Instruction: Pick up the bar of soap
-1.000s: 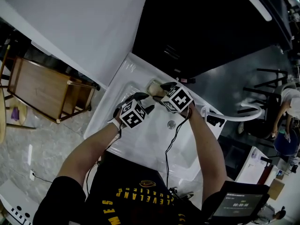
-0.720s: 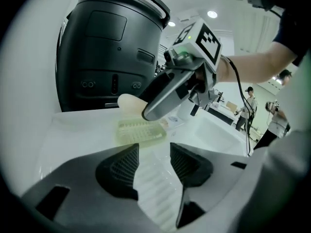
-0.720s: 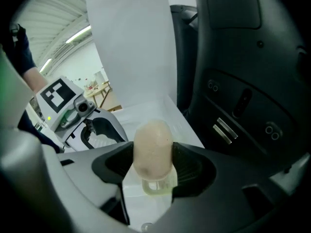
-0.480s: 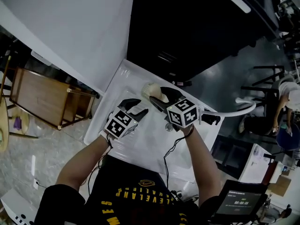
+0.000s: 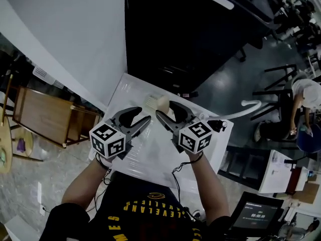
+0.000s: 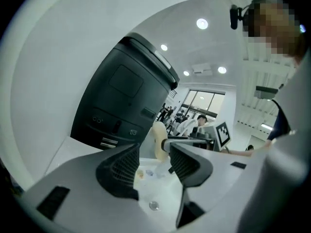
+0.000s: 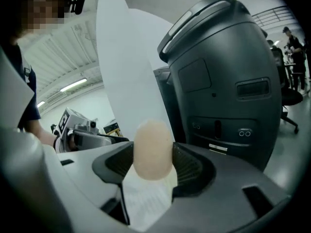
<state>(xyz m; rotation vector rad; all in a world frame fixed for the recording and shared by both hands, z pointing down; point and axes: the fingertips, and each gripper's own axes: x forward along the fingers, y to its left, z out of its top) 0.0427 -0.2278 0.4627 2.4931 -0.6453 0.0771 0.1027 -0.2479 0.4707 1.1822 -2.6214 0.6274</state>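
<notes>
The bar of soap is off the sink, held in the air just above its 12 o'clock edge, pale and rounded. The right gripper has its jaws clamped on it. In the right gripper view the bar of soap stands upright between the two ribbed pads, touching both, its top rising above the right gripper.

At 9 o'clock of the soap, just beside it, the left gripper points the same way with its jaws apart and nothing between them. In the left gripper view the left gripper looks through that gap at the bar of soap beyond.

Under both grippers lies the white sink, slanted in the head view, and its small round drain shows in the left gripper view. A white hose curves away at 3 o'clock of the soap.

At 12 o'clock, beyond the sink, rises a large black machine. A wooden cart stands at 9 o'clock on the marbled floor. At 5 o'clock, near the frame's bottom edge, a small lit screen is visible.
</notes>
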